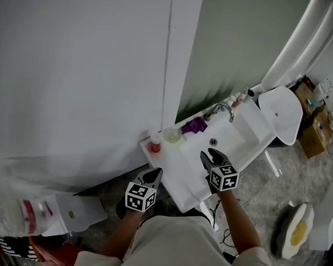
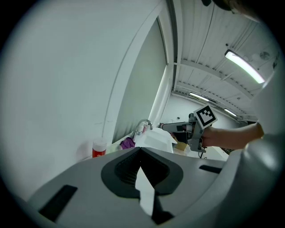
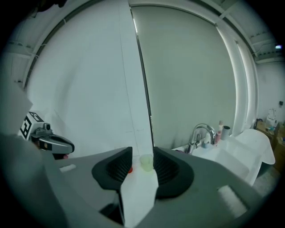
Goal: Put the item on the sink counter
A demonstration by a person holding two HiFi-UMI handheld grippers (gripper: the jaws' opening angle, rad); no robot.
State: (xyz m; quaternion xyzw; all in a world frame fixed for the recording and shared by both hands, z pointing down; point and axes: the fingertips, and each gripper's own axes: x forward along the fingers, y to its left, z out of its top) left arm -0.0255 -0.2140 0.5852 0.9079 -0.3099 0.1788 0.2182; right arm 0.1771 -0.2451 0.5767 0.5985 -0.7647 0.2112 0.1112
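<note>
Left tongs (image 2: 141,149): tips meet, closed on nothing. In the head view they sit lower left of centre, just off the desk's near left corner.
Right tongs (image 3: 143,150): part open with a narrow gap between the 2 jaws and nothing held. In the head view they are at centre, over the desk's front part beside the basin.
Desk (image 1: 176,173): a white sink counter running from centre left up toward the upper right of the head view, along the wall.
Cup (image 1: 172,136): pale green and upright on the desk's back left part, between the red bottle and the purple cloth. In the right gripper view it shows through the gap of the right tongs, well beyond them and untouched.
Red bottle (image 1: 155,144): stands at the desk's left end, just left of the cup and close to the wall.
Purple cloth (image 1: 195,125): bunched on the desk, right of the cup and left of the tap.
Tap (image 1: 223,108): chrome, arched over the basin (image 1: 225,143) from the wall side.
Small bottles (image 1: 239,98): a cluster against the wall, right of the tap.
Mat (image 1: 296,231): white with a yellow centre, on the floor at lower right.
</note>
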